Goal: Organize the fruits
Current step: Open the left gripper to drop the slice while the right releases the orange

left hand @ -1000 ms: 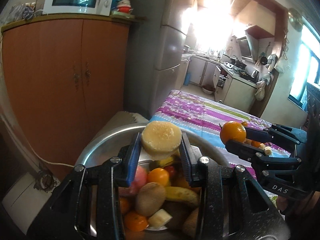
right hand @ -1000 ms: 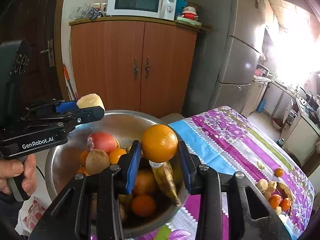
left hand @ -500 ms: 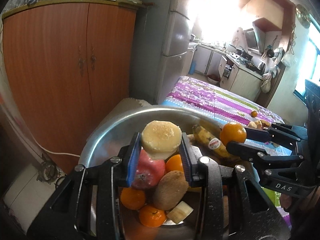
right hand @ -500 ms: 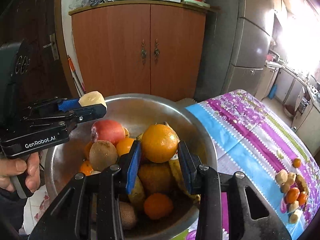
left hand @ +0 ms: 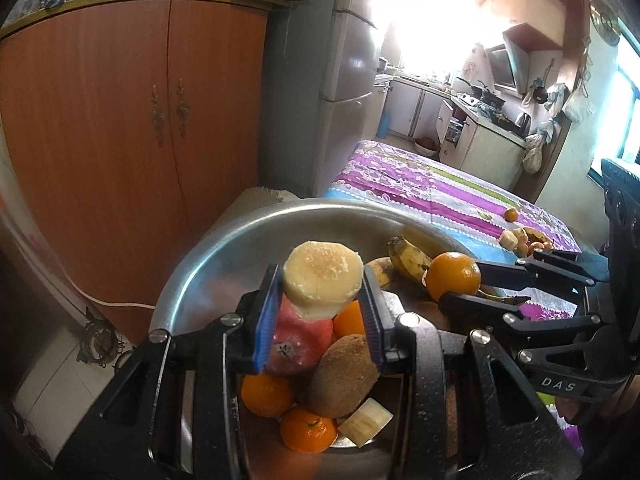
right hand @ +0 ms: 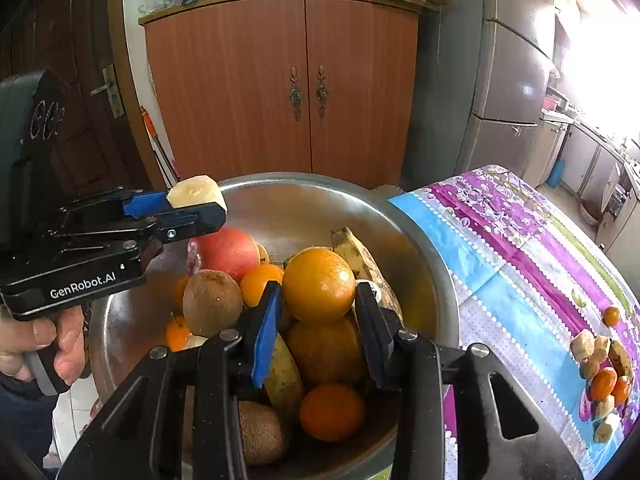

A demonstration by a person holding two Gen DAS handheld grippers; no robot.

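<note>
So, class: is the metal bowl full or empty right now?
Nearly full. The metal bowl holds a heap of oranges, kiwis, a red apple and bananas, though its far inner wall still shows bare.

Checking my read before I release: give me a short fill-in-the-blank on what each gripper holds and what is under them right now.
1. The left gripper is shut on a pale slice of ____.
2. The right gripper is shut on an ____.
3. Both grippers hang over a metal ____ that holds fruit.
4. The red apple lies in it next to a brown ____.

Missing words: banana; orange; bowl; kiwi.
</note>
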